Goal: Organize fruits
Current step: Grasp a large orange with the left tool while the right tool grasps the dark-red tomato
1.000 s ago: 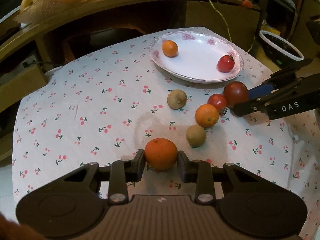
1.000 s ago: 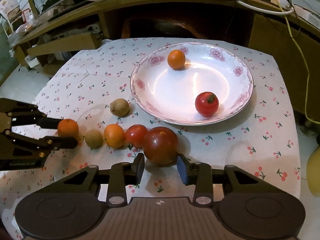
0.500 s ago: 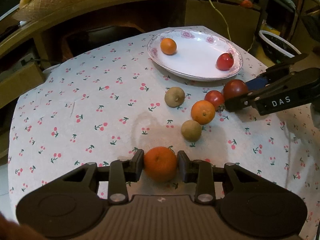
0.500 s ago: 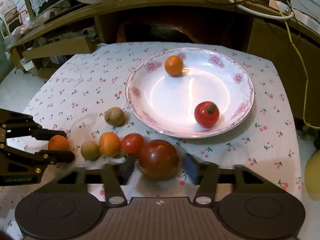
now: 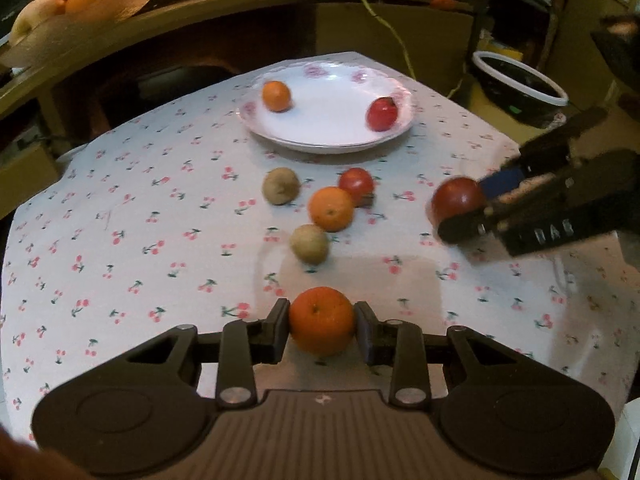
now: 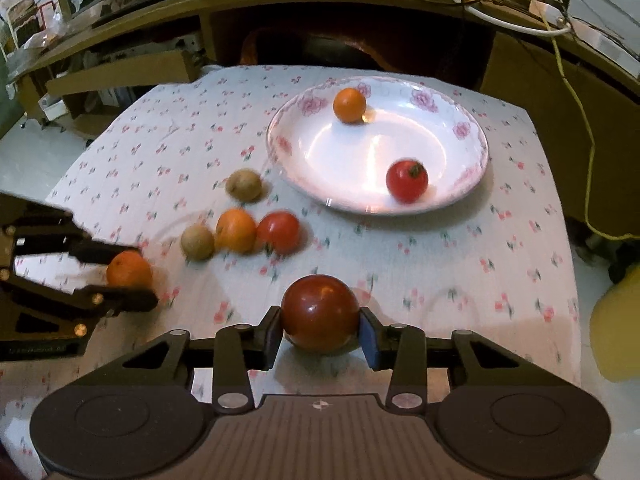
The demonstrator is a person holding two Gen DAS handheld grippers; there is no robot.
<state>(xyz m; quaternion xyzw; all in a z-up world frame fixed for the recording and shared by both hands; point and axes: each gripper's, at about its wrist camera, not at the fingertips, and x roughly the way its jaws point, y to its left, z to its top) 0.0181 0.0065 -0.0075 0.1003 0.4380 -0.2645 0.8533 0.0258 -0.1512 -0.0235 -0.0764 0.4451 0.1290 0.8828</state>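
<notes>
right tool (image 6: 320,330) now closing on the dark tomato (image 6: 319,311), pulled away from the fruit row, near side of plate (image 6: 472,184) | left tool (image 5: 321,326) grips orange (image 5: 321,320) | both look plate-bound

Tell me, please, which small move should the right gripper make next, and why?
Probably carry the dark red tomato toward the plate. The right gripper is closing with the tomato between its fingers, and the plate already holds an orange and a small tomato.
</notes>
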